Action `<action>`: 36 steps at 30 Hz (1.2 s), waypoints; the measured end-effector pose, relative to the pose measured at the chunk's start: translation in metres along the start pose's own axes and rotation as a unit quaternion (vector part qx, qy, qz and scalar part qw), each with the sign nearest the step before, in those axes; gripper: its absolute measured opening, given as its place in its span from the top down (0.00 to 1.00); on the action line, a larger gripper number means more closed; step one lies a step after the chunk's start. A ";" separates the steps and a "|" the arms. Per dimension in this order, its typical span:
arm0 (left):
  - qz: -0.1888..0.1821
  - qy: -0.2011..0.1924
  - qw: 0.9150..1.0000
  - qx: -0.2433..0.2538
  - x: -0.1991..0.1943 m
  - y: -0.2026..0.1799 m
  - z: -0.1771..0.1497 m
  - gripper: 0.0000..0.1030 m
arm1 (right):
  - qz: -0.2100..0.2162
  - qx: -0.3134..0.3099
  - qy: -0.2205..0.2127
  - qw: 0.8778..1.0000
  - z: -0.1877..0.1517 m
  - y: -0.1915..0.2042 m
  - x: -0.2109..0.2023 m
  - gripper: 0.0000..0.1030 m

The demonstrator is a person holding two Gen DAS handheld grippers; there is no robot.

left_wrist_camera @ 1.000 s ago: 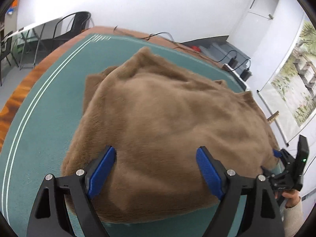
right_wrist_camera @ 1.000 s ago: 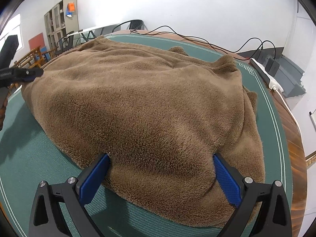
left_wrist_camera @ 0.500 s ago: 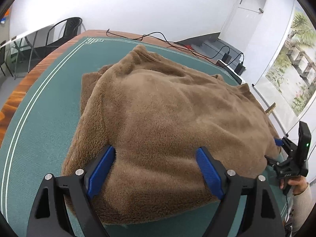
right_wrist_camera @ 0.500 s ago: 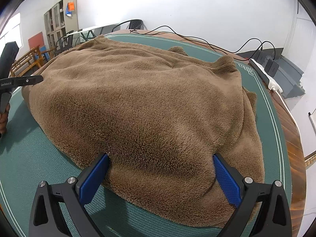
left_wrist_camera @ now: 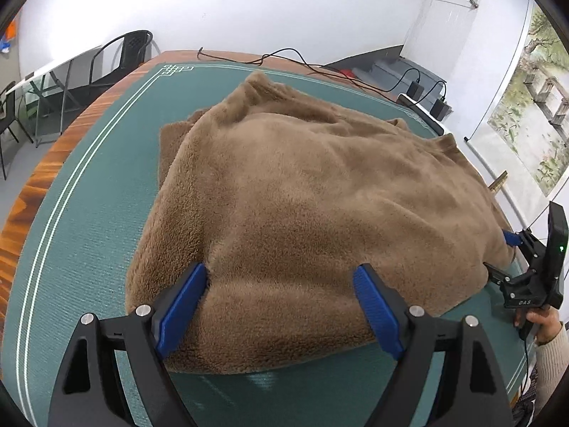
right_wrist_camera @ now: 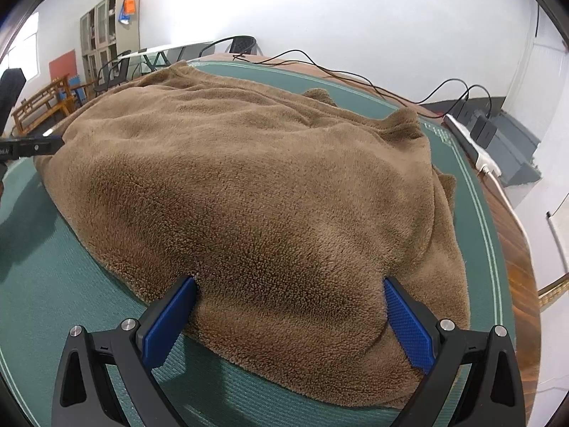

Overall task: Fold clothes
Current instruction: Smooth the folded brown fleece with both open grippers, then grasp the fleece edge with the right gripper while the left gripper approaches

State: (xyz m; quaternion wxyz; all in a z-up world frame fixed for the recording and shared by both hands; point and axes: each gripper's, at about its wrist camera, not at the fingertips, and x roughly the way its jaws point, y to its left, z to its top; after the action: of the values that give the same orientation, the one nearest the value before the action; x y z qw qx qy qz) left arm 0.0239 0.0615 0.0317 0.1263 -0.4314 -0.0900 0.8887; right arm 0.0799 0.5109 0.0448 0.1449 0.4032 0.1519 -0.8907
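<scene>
Because the brown fleece garment point(left_wrist_camera: 302, 213) lies thick and bunched on the green mat point(left_wrist_camera: 71, 249), the spread, unloaded left gripper point(left_wrist_camera: 281, 306) and right gripper point(right_wrist_camera: 290, 315) may pinch only its top layer.

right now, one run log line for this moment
stage: fold clothes | left gripper: open, at brown fleece near edge | right gripper: open, same edge

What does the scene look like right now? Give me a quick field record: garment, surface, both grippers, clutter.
garment: brown fleece garment, lying in a heap, not neatly folded
surface: green mat on a wooden table
left gripper: jaws wide, straddling the near edge
right gripper: jaws wide, straddling the near edge
clutter: black cables and power strip at the far edge
</scene>
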 end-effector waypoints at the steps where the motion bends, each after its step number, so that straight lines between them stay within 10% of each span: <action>1: -0.004 0.002 1.000 -0.007 -0.001 0.001 0.001 0.15 | 0.000 0.004 0.002 1.000 0.000 -0.001 0.000 0.00; 8: -0.018 0.013 0.999 -0.049 -0.021 -0.002 0.006 0.15 | 0.047 0.112 -0.009 0.992 -0.003 -0.020 -0.028 0.00; 16: -0.068 0.029 0.997 -0.019 -0.016 -0.055 0.027 0.15 | 0.142 0.330 -0.043 0.932 -0.058 -0.103 -0.068 0.00; 23: -0.108 0.065 0.992 0.018 0.004 -0.118 0.038 0.15 | 0.172 0.373 -0.049 0.910 -0.068 -0.136 -0.055 0.00; 36: -0.127 0.089 0.987 0.049 0.034 -0.167 0.067 0.15 | 0.176 0.337 -0.052 0.924 0.001 -0.180 0.007 0.00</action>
State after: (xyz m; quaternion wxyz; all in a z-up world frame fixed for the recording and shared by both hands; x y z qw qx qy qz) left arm -0.0245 0.2277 0.0923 0.2665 -0.4870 -0.0891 0.8270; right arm 0.0064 0.6732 0.0678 0.1624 0.4018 -0.2380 -0.8692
